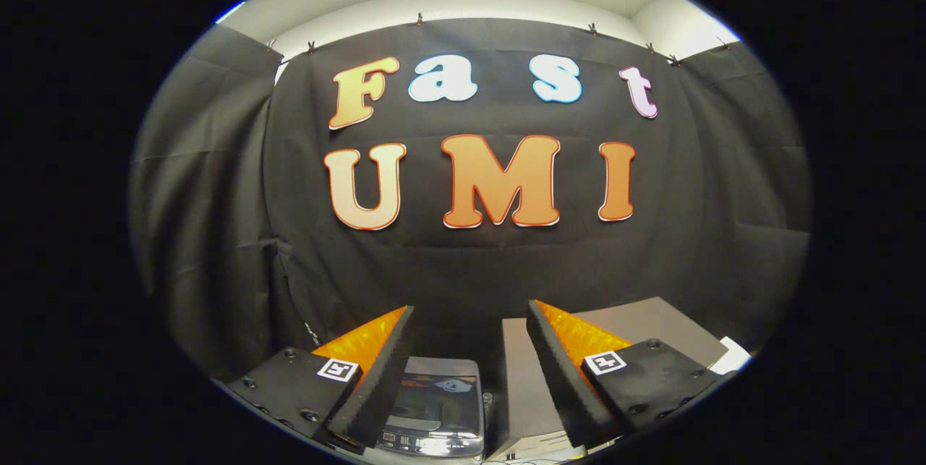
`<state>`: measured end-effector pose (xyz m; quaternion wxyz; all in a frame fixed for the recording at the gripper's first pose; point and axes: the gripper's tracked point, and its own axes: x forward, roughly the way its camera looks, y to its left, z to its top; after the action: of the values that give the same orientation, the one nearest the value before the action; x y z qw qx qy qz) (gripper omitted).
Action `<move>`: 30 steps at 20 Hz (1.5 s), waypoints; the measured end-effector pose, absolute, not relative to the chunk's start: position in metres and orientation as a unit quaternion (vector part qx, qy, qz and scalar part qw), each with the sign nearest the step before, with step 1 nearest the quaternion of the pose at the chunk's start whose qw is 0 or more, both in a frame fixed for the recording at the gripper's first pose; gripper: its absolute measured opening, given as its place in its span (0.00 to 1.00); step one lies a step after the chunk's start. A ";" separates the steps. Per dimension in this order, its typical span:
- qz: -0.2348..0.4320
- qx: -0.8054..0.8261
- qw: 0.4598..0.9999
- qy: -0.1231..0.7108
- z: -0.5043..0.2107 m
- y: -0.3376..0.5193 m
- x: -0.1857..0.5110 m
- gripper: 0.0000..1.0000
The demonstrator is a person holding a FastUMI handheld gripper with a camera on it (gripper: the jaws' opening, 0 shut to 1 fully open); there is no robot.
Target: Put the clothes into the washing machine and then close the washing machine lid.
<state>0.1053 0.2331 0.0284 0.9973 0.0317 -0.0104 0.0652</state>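
Note:
My gripper (470, 314) is held high and stands open, with nothing between its two fingers (383, 371). Below and between the fingers sits a small top-loading washing machine (434, 400). It has a grey body, a dark lid that lies flat on top, and a control strip along its near edge. No clothes are to be seen from here.
A grey tabletop (651, 324) runs to the right of the washer, behind the right finger, with a white sheet (732, 355) near its right end. The black cloth wall (217, 233) of the booth rises behind and on both sides.

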 end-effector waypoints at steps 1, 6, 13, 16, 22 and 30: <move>0.064 0.036 0.997 -0.018 0.036 0.223 0.100 0.98; 0.037 0.025 0.998 -0.044 0.068 0.161 0.064 0.97; -0.003 0.016 0.997 -0.071 0.085 0.073 0.015 0.97; -0.016 0.020 0.997 -0.075 0.083 0.043 0.000 0.97; -0.020 0.027 0.996 -0.078 0.079 0.006 -0.010 0.97; -0.028 0.031 0.996 -0.081 0.077 -0.021 -0.010 0.97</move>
<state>-0.0098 -0.0211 0.0769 0.9959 0.0307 -0.0808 -0.0278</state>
